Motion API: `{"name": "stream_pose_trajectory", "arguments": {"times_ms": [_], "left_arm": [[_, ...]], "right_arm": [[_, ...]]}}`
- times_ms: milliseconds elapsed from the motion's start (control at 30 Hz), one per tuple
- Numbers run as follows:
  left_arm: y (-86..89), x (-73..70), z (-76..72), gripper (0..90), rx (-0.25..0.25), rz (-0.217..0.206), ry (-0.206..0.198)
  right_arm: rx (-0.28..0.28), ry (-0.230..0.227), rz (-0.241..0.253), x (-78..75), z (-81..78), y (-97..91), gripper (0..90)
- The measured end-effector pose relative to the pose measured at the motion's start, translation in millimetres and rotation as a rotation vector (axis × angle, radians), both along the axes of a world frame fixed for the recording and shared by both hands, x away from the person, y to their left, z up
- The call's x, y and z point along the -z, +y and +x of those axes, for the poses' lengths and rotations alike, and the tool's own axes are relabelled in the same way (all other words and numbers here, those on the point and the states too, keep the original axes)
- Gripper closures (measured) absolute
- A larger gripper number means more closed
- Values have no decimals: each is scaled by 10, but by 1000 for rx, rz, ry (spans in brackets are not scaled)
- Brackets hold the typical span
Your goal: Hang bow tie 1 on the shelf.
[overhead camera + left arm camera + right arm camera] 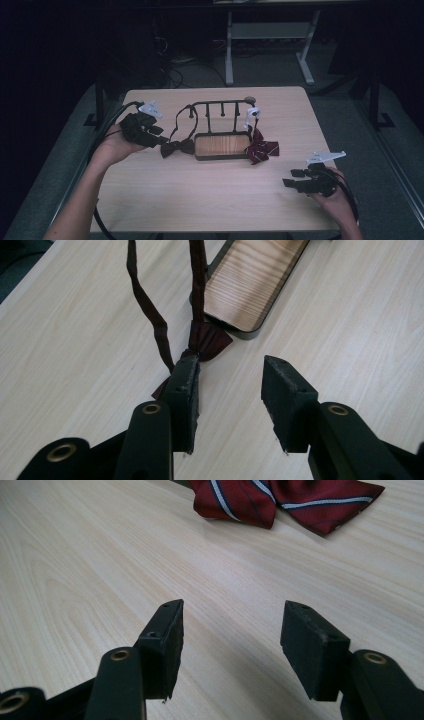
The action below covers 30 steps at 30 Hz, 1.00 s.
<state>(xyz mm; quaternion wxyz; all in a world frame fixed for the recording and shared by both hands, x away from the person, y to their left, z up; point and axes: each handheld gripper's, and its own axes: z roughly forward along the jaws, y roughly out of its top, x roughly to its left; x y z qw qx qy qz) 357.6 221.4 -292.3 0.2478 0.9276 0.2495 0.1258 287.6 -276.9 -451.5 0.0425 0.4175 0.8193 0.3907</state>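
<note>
Black right gripper (291, 178) near right, jaws apart over bare table (200, 200), holding nothing. Farther left, left gripper (161, 136) parted too, one pad touching dark bow tie (177, 147). Lying flat just left of wooden tray (222, 145), strap looped up onto rack (220, 106).

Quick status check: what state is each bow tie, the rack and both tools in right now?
Dark bow tie: strap hooked on rack, bow on the table, unheld.
Striped red bow tie: hanging by white strap, bow on the table.
Rack: upright.
Left tool: open, beside dark bow.
Right tool: open, empty.
</note>
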Motion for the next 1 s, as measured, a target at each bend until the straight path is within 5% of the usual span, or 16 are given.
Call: {"name": "stream_pose_trajectory", "arguments": {"times_ms": [1000], "left_arm": [[31,298,-204,480,7,-22,21]], "right_arm": [[9,-3,-6,7,-1,-23,424]]}}
